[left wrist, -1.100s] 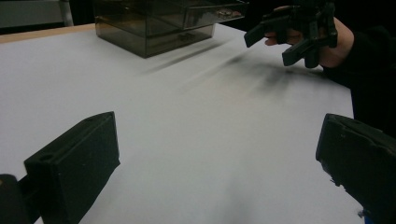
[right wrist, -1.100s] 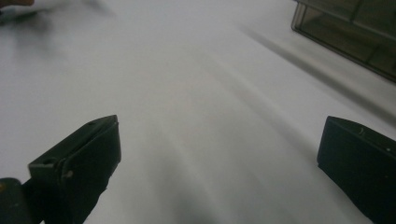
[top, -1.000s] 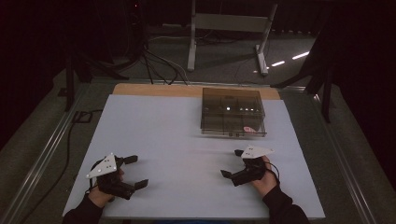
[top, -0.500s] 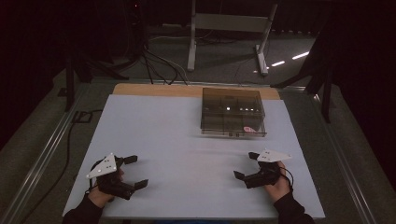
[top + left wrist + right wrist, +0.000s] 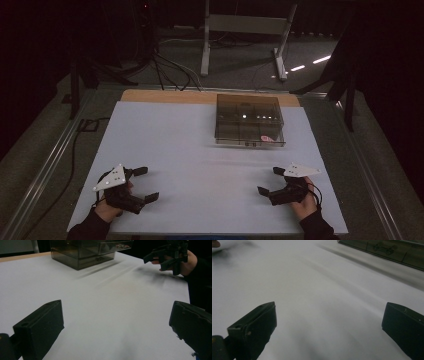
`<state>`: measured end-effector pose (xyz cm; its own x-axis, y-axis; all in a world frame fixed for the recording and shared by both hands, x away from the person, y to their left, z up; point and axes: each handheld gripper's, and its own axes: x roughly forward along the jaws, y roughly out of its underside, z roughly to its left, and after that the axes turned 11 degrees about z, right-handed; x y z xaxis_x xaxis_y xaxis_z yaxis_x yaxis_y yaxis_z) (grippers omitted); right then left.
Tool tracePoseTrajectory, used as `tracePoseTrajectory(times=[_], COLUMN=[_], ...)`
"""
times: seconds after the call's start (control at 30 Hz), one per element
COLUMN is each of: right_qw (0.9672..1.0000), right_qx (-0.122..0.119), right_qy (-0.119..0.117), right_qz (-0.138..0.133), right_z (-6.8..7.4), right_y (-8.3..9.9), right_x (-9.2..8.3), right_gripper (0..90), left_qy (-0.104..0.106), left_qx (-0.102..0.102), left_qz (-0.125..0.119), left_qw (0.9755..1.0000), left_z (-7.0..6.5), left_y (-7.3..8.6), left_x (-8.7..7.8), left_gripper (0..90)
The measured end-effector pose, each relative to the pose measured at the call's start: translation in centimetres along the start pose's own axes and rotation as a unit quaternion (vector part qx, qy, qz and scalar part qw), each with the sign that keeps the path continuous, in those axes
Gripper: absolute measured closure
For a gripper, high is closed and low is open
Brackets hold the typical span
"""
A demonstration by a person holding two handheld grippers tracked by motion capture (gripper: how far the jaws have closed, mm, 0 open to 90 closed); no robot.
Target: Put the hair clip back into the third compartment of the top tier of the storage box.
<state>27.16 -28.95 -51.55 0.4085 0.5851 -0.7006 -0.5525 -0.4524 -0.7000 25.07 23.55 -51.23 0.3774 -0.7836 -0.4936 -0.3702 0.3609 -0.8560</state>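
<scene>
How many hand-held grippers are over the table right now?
2: the left hand-held gripper at the near left, the right hand-held gripper at the near right, both open.

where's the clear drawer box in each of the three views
High view: box at the table's far side, right of centre.
Left gripper view: top edge, left of centre.
Right gripper view: top right corner.
Shared landmark: the white table.
</scene>
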Motion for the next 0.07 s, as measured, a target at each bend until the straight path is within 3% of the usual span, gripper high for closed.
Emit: tracePoseTrajectory(times=[0.07], right_qw=[1.0], right_qx=[0.0], right_qy=[0.0], right_qz=[-0.003], right_z=[0.0], right_y=[-0.01], right_x=[-0.02], right_gripper=[0.0], left_qy=[0.0], left_qx=[-0.002], left_qz=[-0.002], left_qw=[1.0], left_z=[0.05], left_y=[-0.03], left_x=[0.01], left_gripper=[0.4])
